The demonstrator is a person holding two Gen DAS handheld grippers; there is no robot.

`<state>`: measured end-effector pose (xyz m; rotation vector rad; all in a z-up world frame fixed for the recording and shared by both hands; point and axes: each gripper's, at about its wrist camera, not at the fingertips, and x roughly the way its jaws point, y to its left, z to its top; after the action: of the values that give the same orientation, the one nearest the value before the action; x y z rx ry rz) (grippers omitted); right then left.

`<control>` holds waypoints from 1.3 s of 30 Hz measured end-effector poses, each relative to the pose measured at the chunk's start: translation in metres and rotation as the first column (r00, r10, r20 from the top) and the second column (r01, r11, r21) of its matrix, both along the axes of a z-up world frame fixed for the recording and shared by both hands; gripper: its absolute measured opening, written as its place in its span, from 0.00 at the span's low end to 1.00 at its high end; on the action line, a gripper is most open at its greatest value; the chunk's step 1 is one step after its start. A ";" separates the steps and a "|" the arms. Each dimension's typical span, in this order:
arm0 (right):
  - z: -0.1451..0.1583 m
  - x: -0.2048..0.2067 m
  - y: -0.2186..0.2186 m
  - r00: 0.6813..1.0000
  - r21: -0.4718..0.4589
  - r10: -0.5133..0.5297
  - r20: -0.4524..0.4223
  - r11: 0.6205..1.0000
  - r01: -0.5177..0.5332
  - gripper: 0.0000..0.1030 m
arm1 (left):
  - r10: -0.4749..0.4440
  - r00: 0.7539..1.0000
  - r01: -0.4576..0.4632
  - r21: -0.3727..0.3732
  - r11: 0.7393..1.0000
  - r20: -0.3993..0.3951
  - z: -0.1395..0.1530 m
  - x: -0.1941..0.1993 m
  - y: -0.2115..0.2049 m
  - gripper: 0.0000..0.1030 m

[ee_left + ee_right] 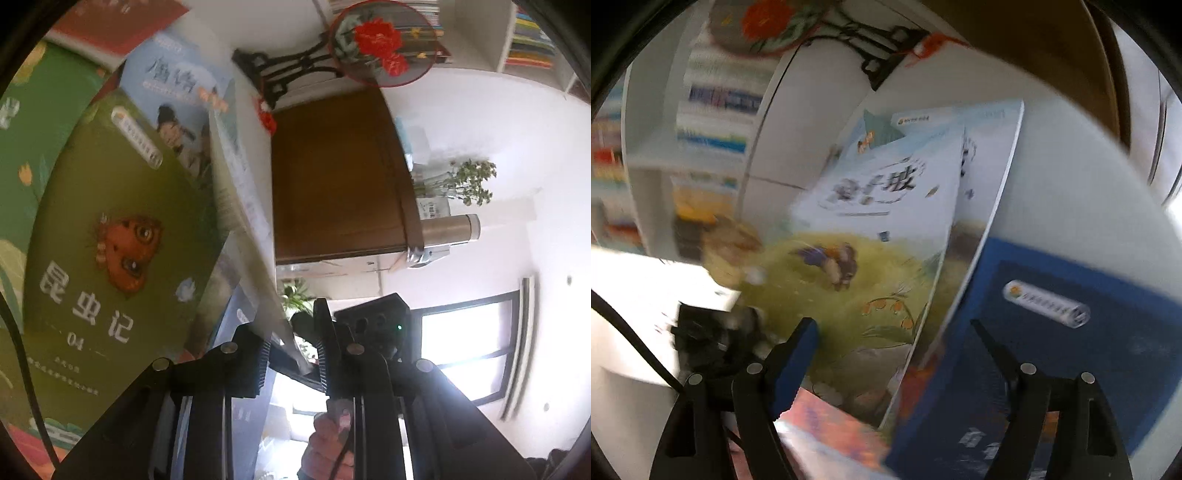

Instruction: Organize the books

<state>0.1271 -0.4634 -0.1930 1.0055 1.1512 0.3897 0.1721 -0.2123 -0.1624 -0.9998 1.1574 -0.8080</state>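
My left gripper (293,354) is shut on the lower edge of a thin pale book (243,206), which I see edge-on and tilted. Left of it lie an olive book with a butterfly (122,251), a light-blue book (177,103) and a red book (118,26). In the right wrist view, my right gripper (894,339) stands open. A pale book with a meadow cover (886,206) and a dark blue book (1052,332) lean between its fingers, and the pads do not press on them. The view is blurred.
A round fan with red flowers on a black stand (380,40) stands by a brown wooden panel (332,177). A filled bookshelf (532,40), a flower vase (469,181) and a steel flask (450,229) lie beyond. A hand (332,435) holds the other gripper.
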 end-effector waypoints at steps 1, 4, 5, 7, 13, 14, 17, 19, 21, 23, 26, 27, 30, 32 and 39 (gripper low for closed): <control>-0.004 0.000 0.001 1.000 0.039 -0.008 -0.001 0.999 0.008 0.73 | 0.000 1.000 0.000 0.009 1.000 -0.012 -0.002 0.001 -0.002 0.17; -0.005 0.001 0.008 1.000 0.027 -0.014 0.014 1.000 0.013 0.34 | 0.002 1.000 0.000 0.128 0.992 -0.019 -0.009 -0.002 -0.003 0.18; -0.001 0.001 0.010 1.000 -0.020 -0.004 0.031 1.000 0.004 0.26 | -0.001 1.000 0.005 0.178 0.984 -0.023 -0.011 -0.002 -0.003 0.20; 0.010 0.000 0.016 0.997 -0.117 0.027 0.068 0.993 -0.019 0.19 | -0.008 1.000 0.013 0.303 0.953 -0.018 -0.012 -0.004 -0.005 0.28; 0.035 0.003 0.042 0.977 -0.389 0.170 0.127 0.915 -0.108 0.16 | 0.015 1.000 -0.007 0.390 0.921 -0.019 -0.017 -0.010 -0.001 0.31; 0.037 0.004 0.047 0.973 -0.417 0.190 0.130 0.901 -0.120 0.16 | 0.013 1.000 -0.009 0.407 0.913 -0.006 -0.015 -0.011 -0.002 0.31; 0.042 0.003 0.058 0.957 -0.503 0.251 0.143 0.851 -0.148 0.16 | -0.036 0.995 -0.022 0.538 0.843 0.097 0.002 -0.019 -0.013 0.32; 0.048 0.000 0.068 0.937 -0.579 0.315 0.152 0.796 -0.174 0.16 | -0.083 0.984 -0.034 0.621 0.783 0.158 0.013 -0.023 -0.025 0.32; 0.053 -0.005 0.075 0.911 -0.641 0.379 0.161 0.742 -0.195 0.16 | -0.102 0.977 -0.045 0.653 0.756 0.186 0.019 -0.026 -0.029 0.32; 0.058 -0.009 0.079 0.889 -0.674 0.426 0.168 0.708 -0.212 0.16 | -0.101 0.974 -0.059 0.658 0.751 0.203 0.025 -0.030 -0.027 0.32; 0.068 -0.018 0.084 0.854 -0.701 0.483 0.195 0.677 -0.223 0.17 | -0.085 0.971 -0.084 0.652 0.754 0.224 0.036 -0.036 -0.020 0.32; 0.072 -0.021 0.085 0.843 -0.711 0.498 0.201 0.666 -0.224 0.17 | -0.087 0.967 -0.097 0.661 0.744 0.239 0.041 -0.039 -0.021 0.32; 0.081 -0.029 0.091 0.813 -0.729 0.540 0.216 0.643 -0.233 0.18 | -0.091 0.960 -0.117 0.678 0.726 0.264 0.050 -0.043 -0.023 0.32; 0.086 -0.032 0.094 0.798 -0.733 0.556 0.232 0.640 -0.232 0.18 | -0.068 0.959 -0.137 0.663 0.736 0.275 0.059 -0.049 -0.017 0.32; 0.122 -0.041 0.122 0.726 -0.719 0.598 0.341 0.663 -0.209 0.18 | 0.015 0.924 -0.274 0.635 0.722 0.382 0.103 -0.072 0.020 0.32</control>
<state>0.0856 -0.3412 -0.0705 -0.0373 0.8564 0.5670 0.1005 -0.1926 -0.0593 -0.2956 0.9261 -0.3455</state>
